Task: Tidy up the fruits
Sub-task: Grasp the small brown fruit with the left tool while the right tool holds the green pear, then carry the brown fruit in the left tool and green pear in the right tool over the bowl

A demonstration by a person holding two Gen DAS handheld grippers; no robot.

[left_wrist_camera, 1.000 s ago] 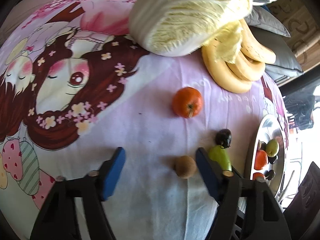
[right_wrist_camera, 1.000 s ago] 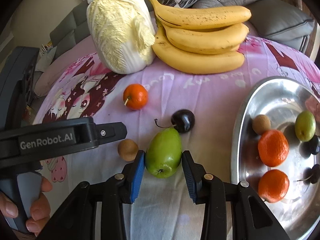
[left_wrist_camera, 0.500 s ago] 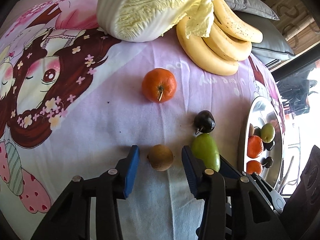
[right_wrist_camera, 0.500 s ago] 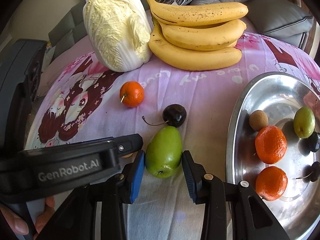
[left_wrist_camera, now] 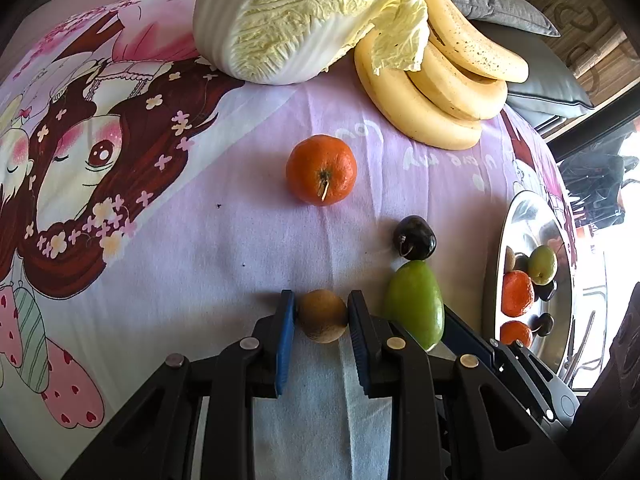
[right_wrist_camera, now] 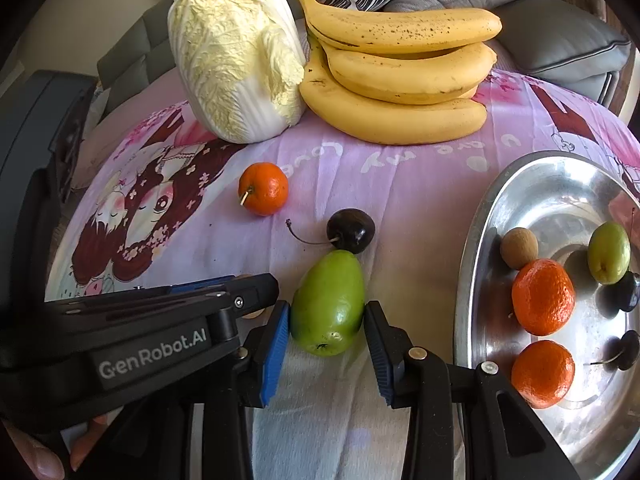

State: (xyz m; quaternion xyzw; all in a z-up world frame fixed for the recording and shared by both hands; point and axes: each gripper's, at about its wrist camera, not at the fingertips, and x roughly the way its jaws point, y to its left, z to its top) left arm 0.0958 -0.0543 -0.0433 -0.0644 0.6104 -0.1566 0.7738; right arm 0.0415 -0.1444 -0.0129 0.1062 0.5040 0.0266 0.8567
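Two grippers down on the pink cartoon-print cloth (left_wrist_camera: 224, 248), both with fruit between the fingers. Left gripper (left_wrist_camera: 322, 312) clenched on the small brown fruit (left_wrist_camera: 322, 316): both blue pads touch its sides and the fruit sits on the cloth. Right gripper (right_wrist_camera: 326, 322) is clamped on the green pear-shaped fruit (right_wrist_camera: 327, 304), pads against its flanks, fruit lying on the cloth with the narrow end pointing away from the camera.

Landmark = that green fruit. Brown fruit lies just beside it on its left, with the left gripper's right finger between the two. Dark cherry (right_wrist_camera: 351, 230) touches or nearly touches the green fruit's narrow end, stem trailing left. Loose orange mandarin (right_wrist_camera: 263, 189) further back and to the left of the green fruit, apart from the cherry. Napa cabbage (right_wrist_camera: 234, 56) and the banana bunch (right_wrist_camera: 396, 76) sit well behind the green fruit, touching each other. Steel tray (right_wrist_camera: 532, 184) is to the right of the green fruit, near but not touching. Inside the tray: two mandarins (right_wrist_camera: 543, 297), one small brown fruit (right_wrist_camera: 519, 248), one small green fruit (right_wrist_camera: 609, 253) and two dark cherries (right_wrist_camera: 626, 350). Grey cushions (right_wrist_camera: 560, 36) behind the bananas. Person's fingers (right_wrist_camera: 44, 456) show low left in the right wrist view, holding the left gripper's handle.
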